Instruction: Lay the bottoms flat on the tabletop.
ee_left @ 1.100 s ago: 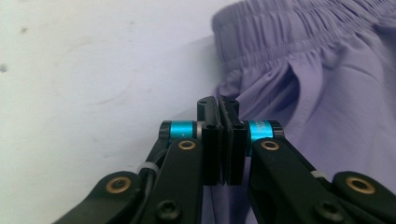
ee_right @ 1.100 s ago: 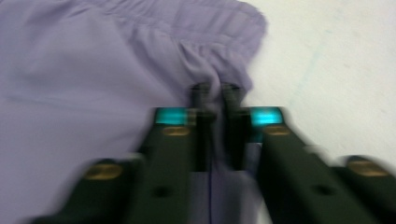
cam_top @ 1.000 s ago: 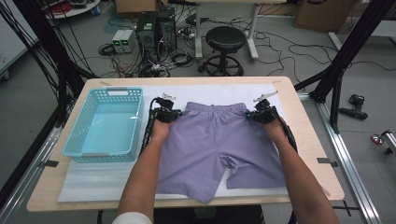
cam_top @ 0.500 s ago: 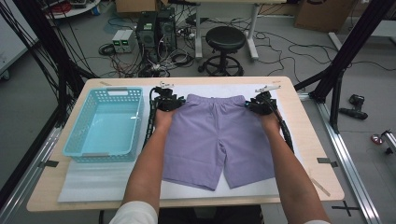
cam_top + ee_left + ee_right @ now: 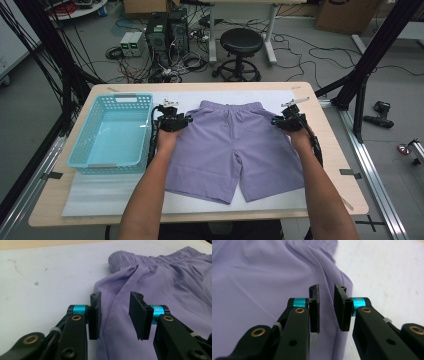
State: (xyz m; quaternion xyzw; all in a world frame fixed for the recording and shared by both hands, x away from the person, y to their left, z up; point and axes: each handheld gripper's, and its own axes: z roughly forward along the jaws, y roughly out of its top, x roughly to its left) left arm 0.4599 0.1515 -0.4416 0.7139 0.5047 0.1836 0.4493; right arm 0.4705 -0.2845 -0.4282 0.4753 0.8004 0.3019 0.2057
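Lavender shorts [image 5: 235, 150] lie flat on the white mat [image 5: 125, 192], waistband at the far side, both legs toward the person. My left gripper [image 5: 175, 121] sits at the shorts' left edge just below the waistband. In the left gripper view its jaws [image 5: 115, 315] stand open above the cloth [image 5: 162, 290], having just been closing a little, with nothing pinched between them. My right gripper [image 5: 289, 120] is at the right edge. In the right gripper view it [image 5: 326, 307] stands open with a narrower gap, also just closing, over the shorts' side [image 5: 262, 277] without gripping it.
A light blue plastic basket [image 5: 127, 96] with nothing in it stands on the table's left, close beside my left gripper. The wooden table [image 5: 325, 165] shows bare past the mat on the right. A stool and cables lie on the floor beyond the far edge.
Both grippers pulled the waistband away from the person, spreading the shorts flat, then let go of the waist corners and drew back slightly. The crumpled left leg now lies straight.
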